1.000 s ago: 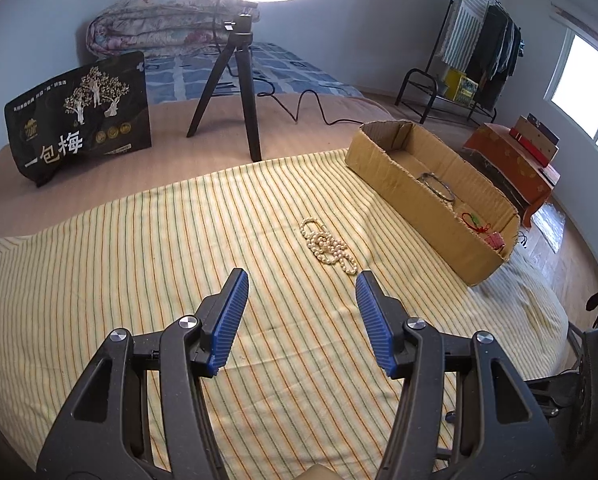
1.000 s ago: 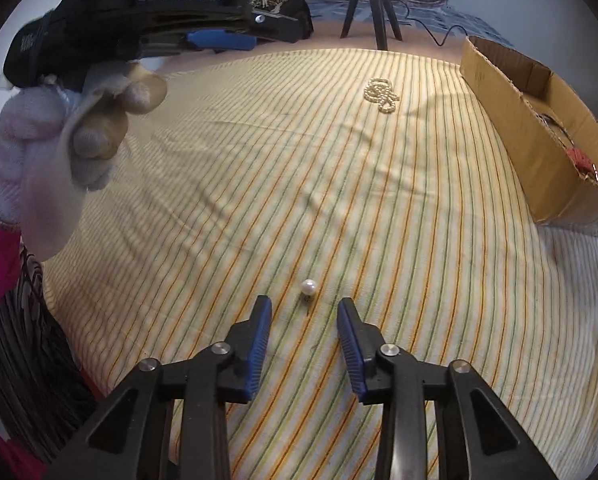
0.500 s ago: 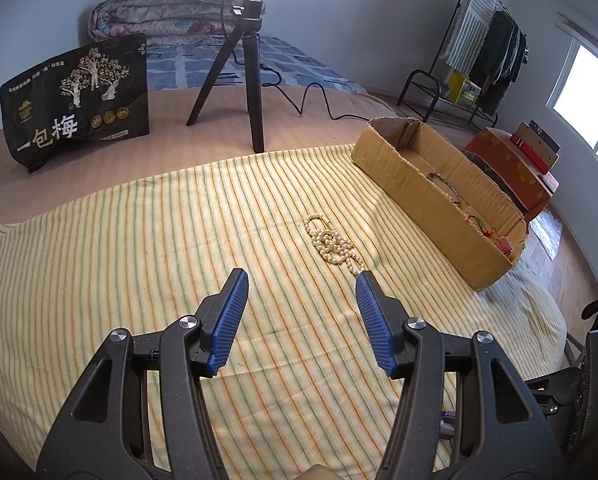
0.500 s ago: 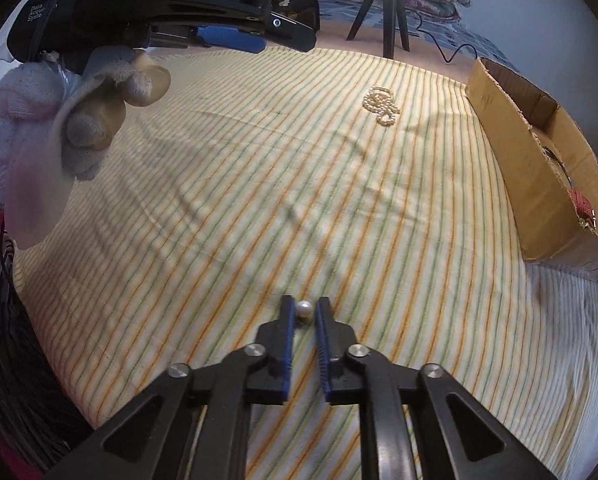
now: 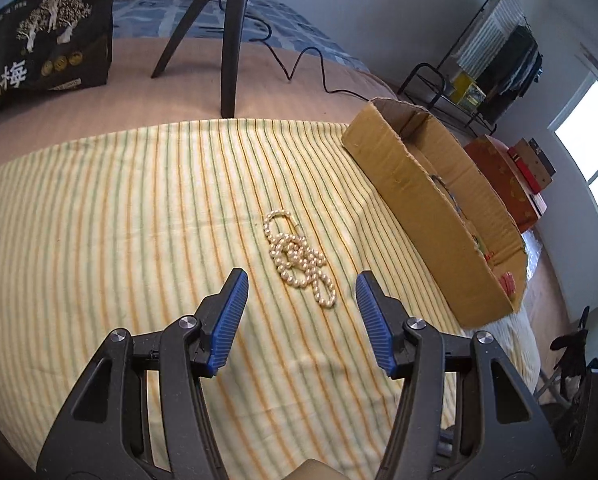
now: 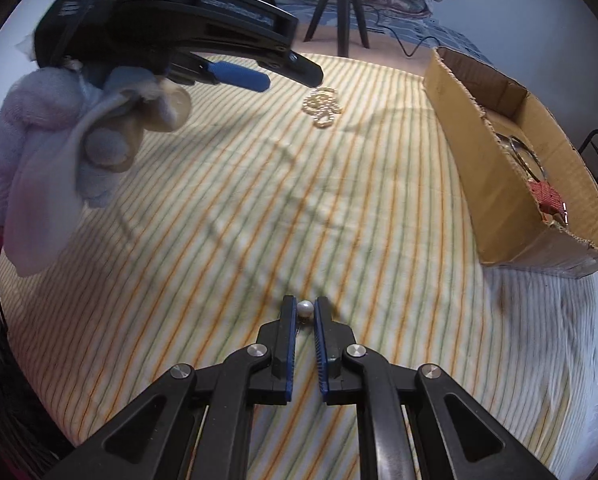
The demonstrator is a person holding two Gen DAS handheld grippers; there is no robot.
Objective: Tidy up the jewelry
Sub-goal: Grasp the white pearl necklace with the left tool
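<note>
The right gripper [image 6: 306, 309] has its jaws drawn nearly together around 1 loose pearl [image 6: 305, 309], which sits pinched between the blue pads near the front edge of the striped bed cover [image 6: 219, 220]; whether the pearl is lifted clear of the cloth is hard to tell from this view. The left gripper [image 5: 301, 294] hangs with its jaws spread wide and nothing between them, aimed at the pearl necklace [image 5: 299, 258] heaped just ahead of its tips, toward the middle of the cover. The cardboard box [image 5: 415, 200] lies along the cover's right edge and already holds some pieces, a red one among them, though its contents are mostly hidden. By my reading the sorting is well along: 2 items remain outside the box, the pearl now gripped and the necklace untouched.
</note>
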